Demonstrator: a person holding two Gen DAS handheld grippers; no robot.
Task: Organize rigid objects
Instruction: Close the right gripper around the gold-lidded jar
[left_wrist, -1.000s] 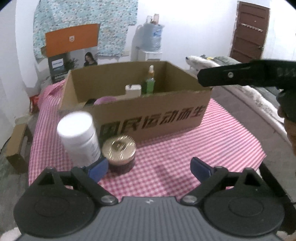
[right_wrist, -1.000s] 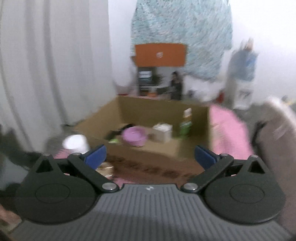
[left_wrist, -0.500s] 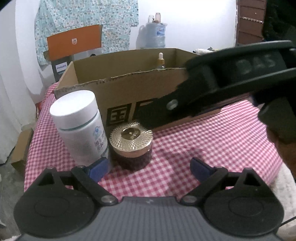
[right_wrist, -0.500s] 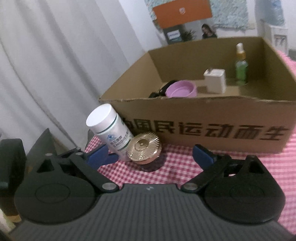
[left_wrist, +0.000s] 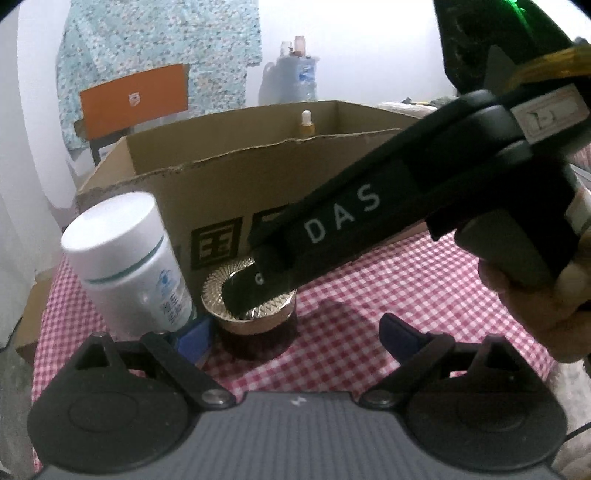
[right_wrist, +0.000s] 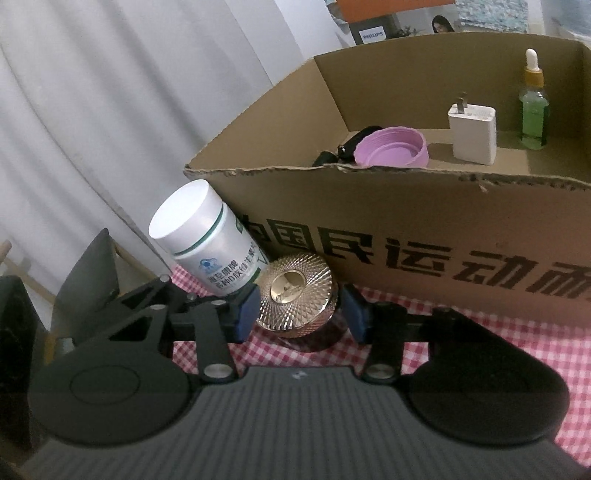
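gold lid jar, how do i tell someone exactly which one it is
Find the open cardboard box on the red checked cloth; two containers stand outside its printed front wall, near the left corner. The gold lid jar is the short, dark one with a ribbed, shiny lid, between the closing blue pads of the right gripper. Its neighbour, the white bottle, is taller with a plain flat cap.

You see a checked tablecloth (left_wrist: 424, 295), a white curtain (right_wrist: 92, 110), an orange panel (left_wrist: 135, 98) and patterned fabric (left_wrist: 162, 48) behind.
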